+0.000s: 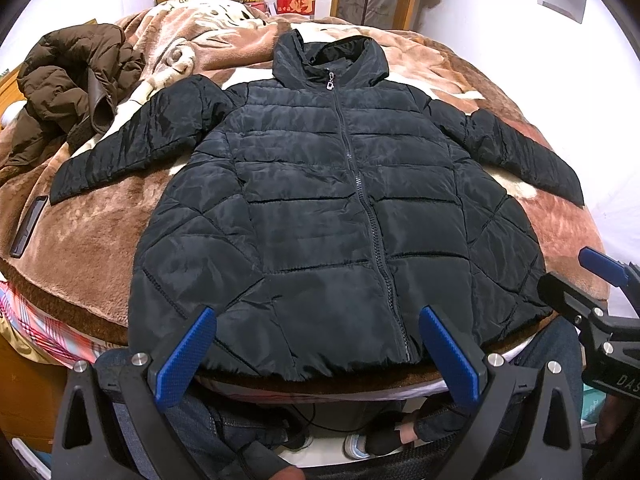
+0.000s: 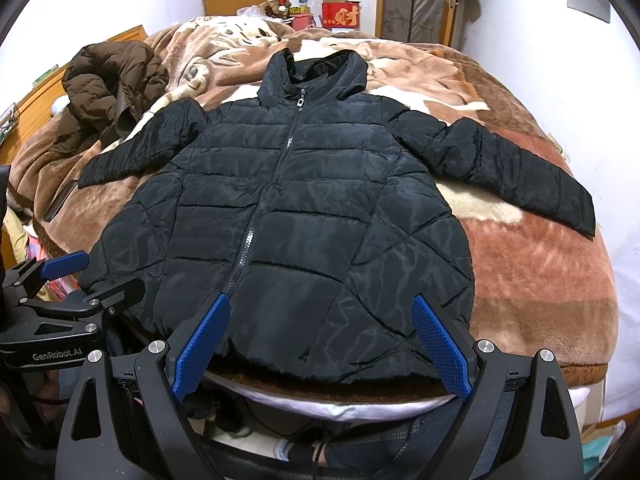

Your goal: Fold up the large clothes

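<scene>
Lying zipped and flat on the bed (image 1: 100, 248), the black puffer jacket (image 1: 328, 208) spreads both sleeves wide. Left tool (image 1: 316, 356) and right tool (image 2: 320, 344) hover at its hem, both spread wide, gripping nothing.

Both grippers are black frames with silver screws and blue textured finger pads (image 1: 186, 356). The left gripper (image 2: 60, 276) reads "GenRobot.AI". At six o'clock: blue jeans (image 1: 224, 428) and a black fingerless glove (image 1: 400, 436).

Bed (image 1: 100, 248): black jacket (image 1: 320, 208), brown coat (image 1: 68, 92).
</scene>
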`<move>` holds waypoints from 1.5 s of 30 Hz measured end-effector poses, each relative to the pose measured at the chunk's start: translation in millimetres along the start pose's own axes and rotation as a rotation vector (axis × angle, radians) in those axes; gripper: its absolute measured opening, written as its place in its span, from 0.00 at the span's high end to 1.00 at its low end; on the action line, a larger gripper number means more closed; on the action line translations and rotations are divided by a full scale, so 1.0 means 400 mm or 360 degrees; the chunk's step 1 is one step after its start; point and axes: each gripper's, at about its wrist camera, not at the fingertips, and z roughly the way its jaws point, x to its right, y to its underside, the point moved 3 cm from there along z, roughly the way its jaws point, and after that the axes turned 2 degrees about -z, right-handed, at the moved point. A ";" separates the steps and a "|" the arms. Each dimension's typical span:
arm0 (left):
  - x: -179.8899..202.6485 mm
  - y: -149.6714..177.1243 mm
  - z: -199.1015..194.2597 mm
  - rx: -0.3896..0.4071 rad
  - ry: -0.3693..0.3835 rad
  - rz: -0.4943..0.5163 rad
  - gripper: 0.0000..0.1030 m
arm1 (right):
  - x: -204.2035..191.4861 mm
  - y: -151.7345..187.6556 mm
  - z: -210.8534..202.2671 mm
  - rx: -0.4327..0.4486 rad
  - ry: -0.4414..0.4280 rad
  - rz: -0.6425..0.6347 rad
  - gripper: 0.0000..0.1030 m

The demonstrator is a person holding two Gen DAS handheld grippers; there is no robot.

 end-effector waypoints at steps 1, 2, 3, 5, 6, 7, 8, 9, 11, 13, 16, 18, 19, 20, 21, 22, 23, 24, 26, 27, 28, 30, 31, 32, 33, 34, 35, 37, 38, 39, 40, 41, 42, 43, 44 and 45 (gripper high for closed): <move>0.001 0.000 0.002 -0.0003 0.0000 0.0001 0.01 | -0.006 0.004 0.001 -0.0003 -0.0002 0.0000 0.10; 0.002 0.000 0.004 -0.0005 -0.0002 0.0001 0.01 | -0.011 0.005 0.003 -0.0006 -0.0005 -0.0001 0.10; 0.000 -0.002 0.005 -0.0007 -0.0002 0.0000 0.01 | -0.013 0.006 0.003 -0.0007 -0.0006 -0.0001 0.10; -0.003 -0.006 0.007 -0.0007 0.0005 -0.0007 0.01 | -0.019 0.009 0.008 -0.0007 -0.0011 -0.0003 0.10; -0.006 -0.007 0.009 -0.0003 0.0010 -0.0012 0.01 | -0.020 0.008 0.009 -0.0006 -0.0017 -0.0001 0.10; -0.011 -0.015 0.008 0.0002 0.0016 -0.0016 0.01 | -0.021 0.008 0.010 -0.0004 -0.0021 -0.0001 0.10; -0.016 -0.020 0.008 0.0012 0.0021 -0.0017 0.01 | -0.022 0.007 0.011 0.0003 -0.0029 -0.0001 0.10; -0.022 -0.025 0.010 0.0022 0.0023 -0.0019 0.01 | -0.023 0.003 0.014 0.0012 -0.0036 -0.0005 0.10; -0.040 -0.040 0.019 0.0029 0.0021 -0.0032 0.01 | -0.011 -0.015 0.026 0.0013 -0.0050 -0.0020 0.10; -0.063 -0.058 0.030 0.0040 0.0017 -0.0051 0.01 | -0.003 -0.039 0.039 0.0006 -0.0071 -0.0023 0.10; -0.105 -0.088 0.052 0.0056 -0.0012 -0.0088 0.01 | -0.002 -0.063 0.060 -0.0001 -0.0096 -0.0024 0.10; -0.139 -0.109 0.067 0.0076 -0.0030 -0.0115 0.01 | -0.004 -0.089 0.081 -0.0018 -0.0123 -0.0032 0.10; -0.159 -0.121 0.076 0.0085 -0.0048 -0.0129 0.01 | -0.008 -0.098 0.089 -0.0021 -0.0128 -0.0034 0.10; -0.178 -0.134 0.086 0.0093 -0.0066 -0.0141 0.01 | -0.009 -0.110 0.100 -0.0015 -0.0132 -0.0042 0.10; -0.198 -0.147 0.095 0.0098 -0.0073 -0.0158 0.01 | -0.015 -0.121 0.110 -0.0013 -0.0138 -0.0053 0.10; -0.222 -0.161 0.106 0.0101 -0.0082 -0.0185 0.01 | -0.017 -0.132 0.122 -0.0012 -0.0146 -0.0066 0.10; -0.250 -0.175 0.117 0.0105 -0.0093 -0.0223 0.01 | -0.019 -0.146 0.135 -0.0010 -0.0152 -0.0078 0.10; -0.276 -0.188 0.127 0.0108 -0.0115 -0.0252 0.01 | -0.023 -0.159 0.148 -0.0011 -0.0155 -0.0089 0.10; -0.331 -0.215 0.150 0.0118 -0.0159 -0.0301 0.01 | -0.032 -0.186 0.175 -0.0018 -0.0148 -0.0108 0.10; -0.360 -0.230 0.165 0.0117 -0.0155 -0.0330 0.01 | -0.035 -0.200 0.189 -0.0016 -0.0148 -0.0117 0.10; -0.388 -0.241 0.180 0.0105 -0.0149 -0.0358 0.01 | -0.038 -0.214 0.204 -0.0017 -0.0150 -0.0121 0.10; -0.447 -0.266 0.211 0.0084 -0.0142 -0.0421 0.01 | -0.041 -0.242 0.236 -0.0030 -0.0152 -0.0123 0.10; -0.477 -0.279 0.226 0.0088 -0.0154 -0.0450 0.01 | -0.041 -0.254 0.253 -0.0034 -0.0151 -0.0127 0.10; -0.506 -0.290 0.241 0.0081 -0.0180 -0.0476 0.01 | -0.041 -0.266 0.268 -0.0037 -0.0148 -0.0132 0.10; -0.539 -0.301 0.259 0.0077 -0.0202 -0.0506 0.03 | -0.044 -0.276 0.283 -0.0038 -0.0146 -0.0134 0.10; -0.567 -0.309 0.272 0.0082 -0.0221 -0.0539 0.04 | -0.044 -0.287 0.299 -0.0042 -0.0147 -0.0127 0.10; -0.593 -0.315 0.284 0.0087 -0.0254 -0.0573 0.04 | -0.045 -0.293 0.313 -0.0046 -0.0153 -0.0117 0.10; -0.653 -0.329 0.317 0.0079 -0.0295 -0.0639 0.04 | -0.044 -0.309 0.348 -0.0066 -0.0174 -0.0105 0.10; -0.682 -0.335 0.334 0.0079 -0.0277 -0.0680 0.04 | -0.044 -0.315 0.366 -0.0078 -0.0182 -0.0106 0.10; -0.713 -0.341 0.351 0.0078 -0.0291 -0.0721 0.05 | -0.044 -0.319 0.383 -0.0094 -0.0189 -0.0104 0.10; -0.739 -0.347 0.366 0.0084 -0.0314 -0.0743 0.05 | -0.042 -0.322 0.404 -0.0116 -0.0198 -0.0099 0.10; -0.764 -0.353 0.382 0.0098 -0.0329 -0.0762 0.05 | -0.039 -0.326 0.422 -0.0136 -0.0200 -0.0097 0.10; -0.792 -0.358 0.398 0.0103 -0.0345 -0.0795 0.05 | -0.036 -0.328 0.437 -0.0150 -0.0189 -0.0102 0.10; -0.816 -0.361 0.411 0.0106 -0.0361 -0.0825 0.05 | -0.032 -0.331 0.452 -0.0158 -0.0167 -0.0112 0.10; -0.840 -0.365 0.425 0.0111 -0.0382 -0.0850 0.05 | -0.027 -0.334 0.462 -0.0159 -0.0147 -0.0121 0.10; -0.864 -0.368 0.440 0.0111 -0.0404 -0.0882 0.05 | -0.021 -0.336 0.472 -0.0157 -0.0134 -0.0122 0.10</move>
